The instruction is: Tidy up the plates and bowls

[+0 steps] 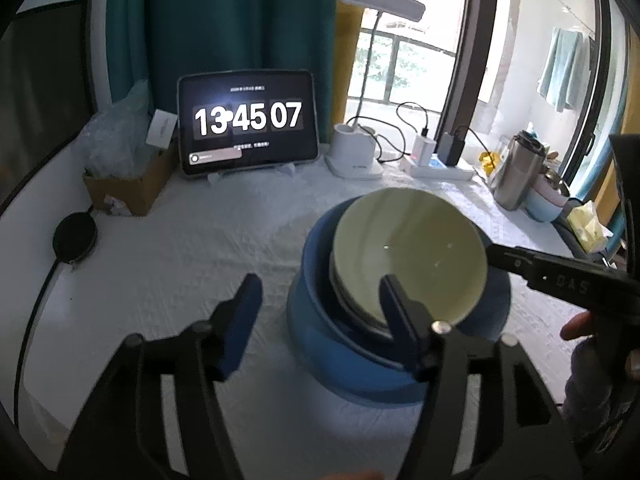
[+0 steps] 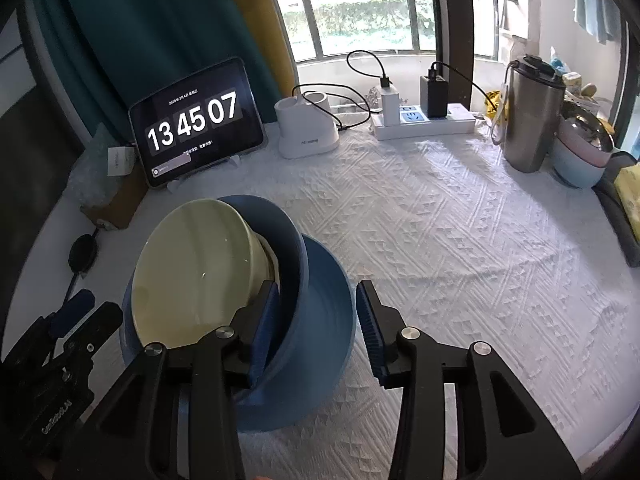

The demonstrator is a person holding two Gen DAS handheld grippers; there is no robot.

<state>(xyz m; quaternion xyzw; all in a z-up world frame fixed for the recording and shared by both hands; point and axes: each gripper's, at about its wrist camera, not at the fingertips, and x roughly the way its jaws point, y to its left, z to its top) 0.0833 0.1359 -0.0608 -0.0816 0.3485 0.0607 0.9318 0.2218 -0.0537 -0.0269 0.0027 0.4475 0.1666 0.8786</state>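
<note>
Bowls stacked on white tablecloth (image 2: 460, 240): pale green bowl (image 2: 200, 264) tilted inside dark blue bowl (image 2: 292, 248), both nested in lighter blue bowl (image 2: 320, 340). Left gripper (image 1: 320, 312) jaws wide apart, nothing clamped; stack rim near its right finger. Right gripper (image 2: 316, 328) jaws partly spread, gripping nothing, left pad at dark blue bowl wall, contact unclear. Tablet clock (image 2: 196, 120) behind stack. More bowls (image 2: 580, 160) far right beside steel tumbler (image 2: 528, 120).
</note>
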